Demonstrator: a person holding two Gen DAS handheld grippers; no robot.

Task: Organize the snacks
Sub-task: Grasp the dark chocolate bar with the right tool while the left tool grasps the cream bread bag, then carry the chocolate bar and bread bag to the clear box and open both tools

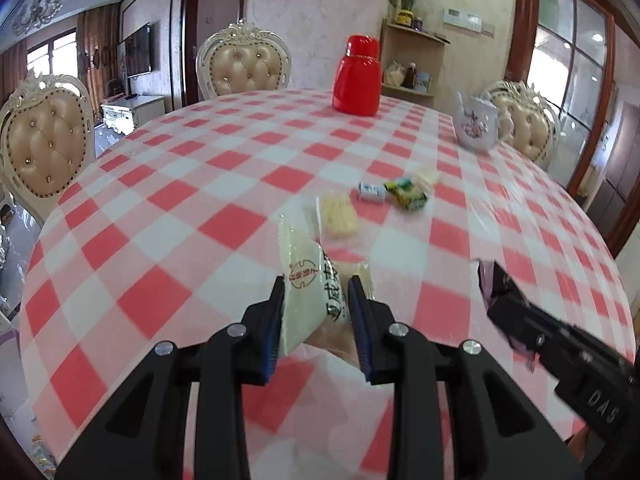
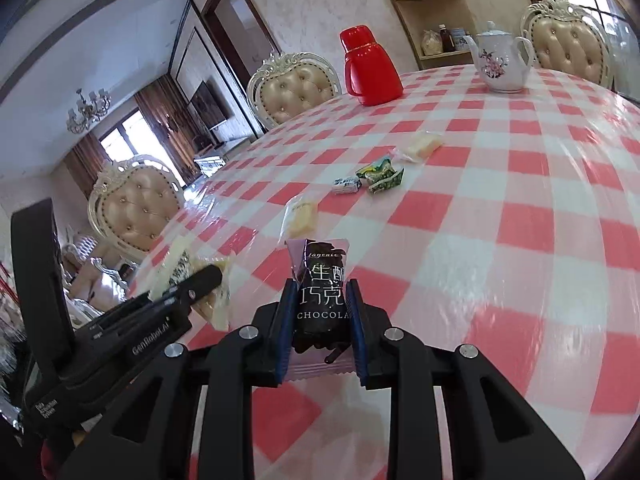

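1. The left claw (image 1: 316,296) is pinching a pale cream snack packet (image 1: 306,280) with red and dark print. The packet stands between the two blue pads, and its top rises above the fingertips.
2. The right claw (image 2: 322,292) is pressed on a dark chocolate packet (image 2: 320,292). The pads hold its middle, and the crimped ends stick out above and below.
3. Both packets are lifted over the bench (image 1: 160,184), which carries a red and white checked cloth. Neither packet touches the cloth.
4. Further ahead, a clear-wrapped pale biscuit (image 1: 340,216) lies on the cloth. Behind it there is a small loose group: a little white candy (image 1: 372,192), green and yellow wrapped candies (image 1: 406,194) and one more pale wrapped piece (image 1: 426,178).
5. At the far side stand a red thermos (image 1: 357,76) and a flowered white teapot (image 1: 476,124), well apart from the snacks.
6. I judge that the step in hand is carrying the two packets toward the group on the cloth, to gather the snacks in one place.
7. To do this well, keep both grips steady, because the wrappers are slippery and soft. Bring the packets low and set each one just beside the group, not on top of it, and spread the pads only when the packet rests on the cloth. Keep the two claws apart from each other.
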